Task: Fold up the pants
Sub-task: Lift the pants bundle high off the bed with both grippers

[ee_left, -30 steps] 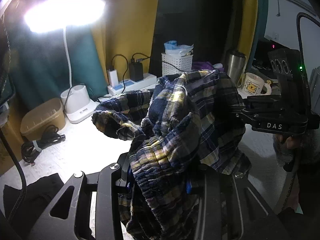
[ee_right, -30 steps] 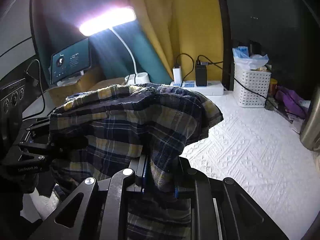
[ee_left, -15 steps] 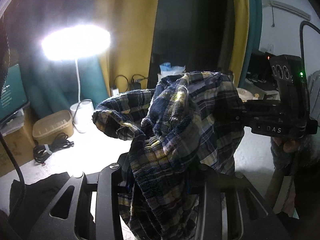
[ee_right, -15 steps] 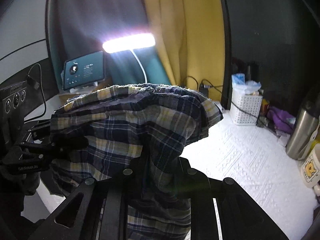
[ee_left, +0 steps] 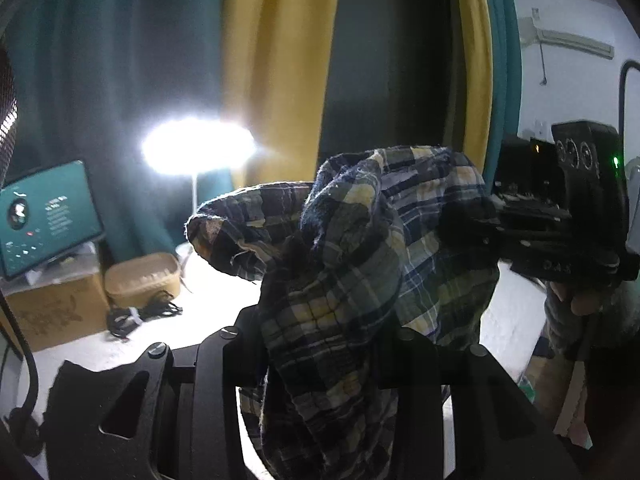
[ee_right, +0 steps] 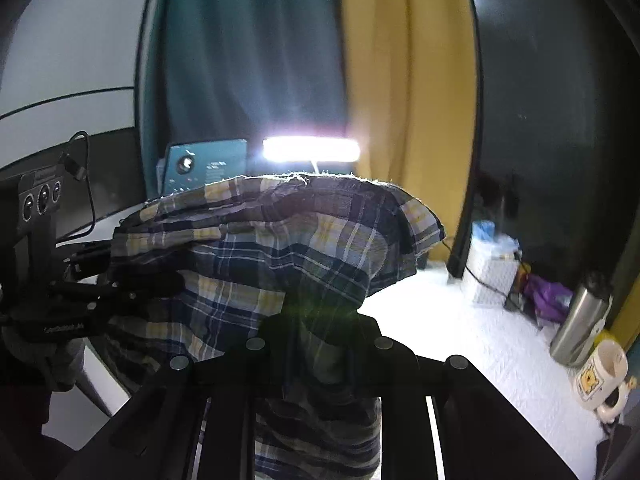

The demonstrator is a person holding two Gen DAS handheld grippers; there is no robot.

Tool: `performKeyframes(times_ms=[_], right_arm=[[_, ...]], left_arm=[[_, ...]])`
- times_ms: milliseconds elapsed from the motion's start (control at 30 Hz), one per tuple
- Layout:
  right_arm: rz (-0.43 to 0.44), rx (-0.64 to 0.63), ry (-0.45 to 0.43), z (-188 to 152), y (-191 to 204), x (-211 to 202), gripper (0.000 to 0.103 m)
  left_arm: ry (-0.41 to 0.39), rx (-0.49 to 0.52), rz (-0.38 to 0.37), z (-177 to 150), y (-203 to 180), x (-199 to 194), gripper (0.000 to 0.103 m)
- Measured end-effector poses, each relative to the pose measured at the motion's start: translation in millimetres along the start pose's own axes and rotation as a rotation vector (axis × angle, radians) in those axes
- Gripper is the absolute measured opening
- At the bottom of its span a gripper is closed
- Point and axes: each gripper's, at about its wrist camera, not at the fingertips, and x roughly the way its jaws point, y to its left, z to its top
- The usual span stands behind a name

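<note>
The plaid pants (ee_left: 360, 248), navy with yellow and white checks, hang bunched in the air between both grippers. My left gripper (ee_left: 320, 336) is shut on a thick fold of them; its fingertips are buried in cloth. My right gripper (ee_right: 320, 340) is shut on the pants (ee_right: 272, 248) too, with cloth draped over its fingers. The right gripper also shows in the left wrist view (ee_left: 472, 228), clamped on the cloth's right side. The left gripper shows in the right wrist view (ee_right: 148, 284), clamped on the left side. The pants are high above the table.
A white textured table (ee_right: 480, 344) lies below. On it stand a lit desk lamp (ee_left: 198, 146), a steel flask (ee_right: 580, 316), a mug (ee_right: 598, 372), a white basket (ee_right: 492, 276), a tan box (ee_left: 140, 280) and cables. A dark garment (ee_left: 72, 384) lies at the left. A tablet (ee_left: 44, 216) is propped on a cardboard box.
Both grippers have risen with the pants held between them; the lamp and table items sit lower in both views. Both grips are unchanged.
</note>
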Motion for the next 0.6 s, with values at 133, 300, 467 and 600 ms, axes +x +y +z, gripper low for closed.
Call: performKeyframes(times_ms=[133, 300, 467, 600], right_arm=[[0.016, -0.028, -0.039, 8, 20, -8, 0.02], [0.052, -0.052, -0.073, 17, 44, -11, 0.02], [0.107, -0.067, -0.075, 19, 68, -5, 0.019], [0.145, -0.052, -0.05, 11, 80, 9, 0.02]], left_arm=[[-0.049, 0.013, 0.028, 5, 12, -23, 0.036], [-0.095, 0.021, 0.066, 5, 28, -49, 0.036], [-0.102, 0.031, 0.12, -2, 47, -66, 0.036], [-0.063, 0.032, 0.138, -10, 58, -74, 0.036]])
